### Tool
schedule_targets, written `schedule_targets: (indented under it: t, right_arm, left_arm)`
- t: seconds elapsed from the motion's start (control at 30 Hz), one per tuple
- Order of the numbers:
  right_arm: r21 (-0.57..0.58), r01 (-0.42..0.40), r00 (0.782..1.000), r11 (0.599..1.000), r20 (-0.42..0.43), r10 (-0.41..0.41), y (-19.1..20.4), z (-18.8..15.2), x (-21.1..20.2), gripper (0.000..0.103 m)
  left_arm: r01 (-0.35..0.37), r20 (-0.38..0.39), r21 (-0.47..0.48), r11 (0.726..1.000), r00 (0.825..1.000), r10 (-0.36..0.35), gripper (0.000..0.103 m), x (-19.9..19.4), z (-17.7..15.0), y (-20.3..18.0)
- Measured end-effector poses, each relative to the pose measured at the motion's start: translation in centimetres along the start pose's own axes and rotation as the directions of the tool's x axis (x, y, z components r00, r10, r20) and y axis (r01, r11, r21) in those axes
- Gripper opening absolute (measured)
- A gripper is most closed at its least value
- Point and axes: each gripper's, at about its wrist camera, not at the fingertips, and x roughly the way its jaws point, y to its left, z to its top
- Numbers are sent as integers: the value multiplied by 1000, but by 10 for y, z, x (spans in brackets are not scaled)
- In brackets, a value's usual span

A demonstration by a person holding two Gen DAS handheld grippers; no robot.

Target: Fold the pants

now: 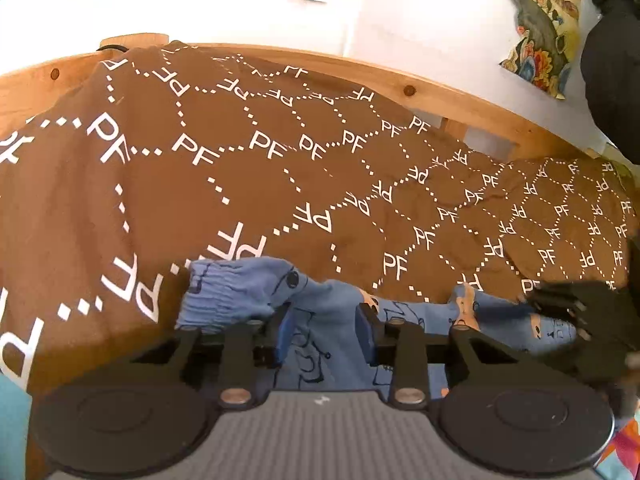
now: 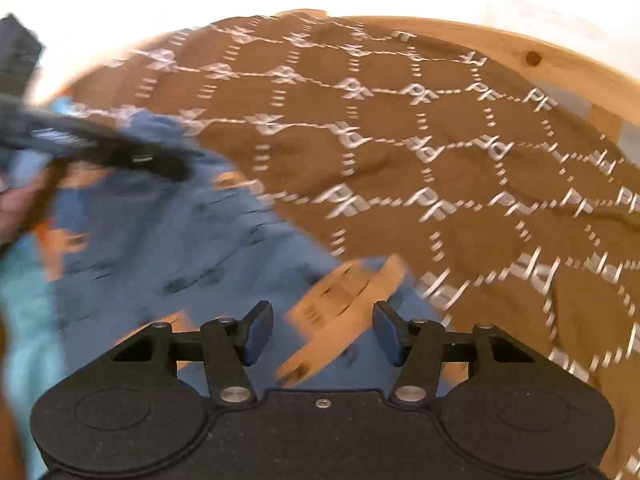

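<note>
Fingers, left gripper (image 1: 324, 332): blue pads set apart, nothing pinched; we see blue cloth lying in the gap between them.

Fingers, right gripper (image 2: 322, 334): spread wide, nothing held; we see cloth and an orange print below the gap. That view is blurred, so we cannot tell whether the tips touch the fabric.

Pants (image 1: 320, 312): blue, printed with dark line drawings and orange figures. We find them spread on the blanket at its near edge. The gathered elastic waistband (image 1: 224, 300) lies bunched just left of our left gripper's left finger, with a dark button on the cloth beside it. The rest of the garment runs rightward under the left gripper toward the right gripper, whose black body shows at the right edge of the left view. In the right view the pants fill the lower left, and the left gripper lies across their far part.

Blanket (image 1: 280, 184): brown, with white dotted hexagons and "PF" letters, wrinkled toward the right. It covers the surface under the pants.

Frame (image 1: 460, 108): light wood rail with dark knots, running along the far edge of the blanket.

Wall (image 1: 400, 12): white, behind the frame; a colourful picture (image 1: 540, 24) hangs at its right.
</note>
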Motion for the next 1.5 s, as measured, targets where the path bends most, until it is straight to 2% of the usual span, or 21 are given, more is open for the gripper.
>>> schedule_targets:
  t: [0.03,0.13,0.23,0.3,0.37,0.43,0.53,0.63,0.67,0.73,0.8,0.83,0.9,1.0,1.07,1.17,1.2,1.27,1.33,1.4,1.5]
  right_arm:
    - [2,42,999,999,-3,-42,-4,4,6,50]
    - [106,186,982,977,12,-189,-25,12,8,55]
    - [190,225,969,956,56,-239,-31,9,-20,54]
    - [174,227,966,958,89,-245,-18,1,-47,57]
    - [147,229,968,962,66,-241,0,-15,-69,62]
    - [145,231,971,962,29,-237,14,-31,-82,66]
    - [147,268,963,952,-50,-263,31,-64,-92,77]
    - [175,326,944,929,-104,-312,37,-94,-100,92]
    - [188,348,937,919,-103,-333,37,-105,-106,101]
    - [207,398,917,894,-105,-384,30,-119,-119,102]
    - [220,447,894,867,-105,-435,15,-133,-133,102]
    - [244,475,880,846,-114,-461,5,-137,-139,102]
    - [303,532,845,791,-127,-520,-14,-149,-159,102]
    - [355,624,771,696,-131,-624,-34,-167,-192,102]
    - [386,669,724,635,-145,-674,-48,-178,-209,102]
    - [439,716,661,543,-174,-730,-70,-193,-235,102]
    - [459,721,649,519,-185,-738,-78,-197,-242,102]
    - [496,721,637,484,-203,-743,-88,-206,-254,102]
    - [533,704,647,471,-206,-734,-94,-212,-262,102]
    - [542,687,664,484,-197,-721,-95,-217,-267,102]
    - [521,677,685,520,-186,-704,-91,-220,-271,102]
  left_arm:
    - [0,3,13,1000,1000,0,38,1,-1,0]
    - [0,5,24,1000,1000,0,37,-1,-3,1]
    - [6,1,15,1000,1000,-6,38,-3,-1,2]
    - [9,3,12,1000,1000,-9,46,-9,0,0]
    - [22,19,20,1000,1000,-23,67,-15,0,-6]
    - [17,32,51,999,999,-19,77,-19,-3,-15]
    - [18,19,110,994,1000,-20,82,-20,-10,-33]
    - [56,-35,150,987,998,-52,89,-14,-26,-53]
    - [58,-49,166,984,997,-51,90,-12,-32,-59]
    - [22,-67,222,975,998,-7,90,-5,-46,-71]
    - [-44,-103,297,954,992,78,90,8,-60,-81]
    - [-75,-112,331,941,987,118,90,12,-65,-84]
    - [-95,-96,367,925,986,139,92,9,-67,-92]
    - [-45,-92,310,950,993,77,100,0,-63,-103]
    - [26,-83,283,959,997,-3,103,-2,-58,-117]
    - [119,-57,318,941,993,-106,103,0,-52,-151]
    - [149,-48,331,932,989,-141,103,3,-50,-165]
    - [219,-48,366,905,975,-216,103,16,-46,-201]
    - [290,-52,398,871,954,-294,103,27,-45,-236]
    - [357,-52,432,829,927,-372,103,39,-47,-272]
    - [395,-71,485,780,907,-416,103,63,-49,-316]
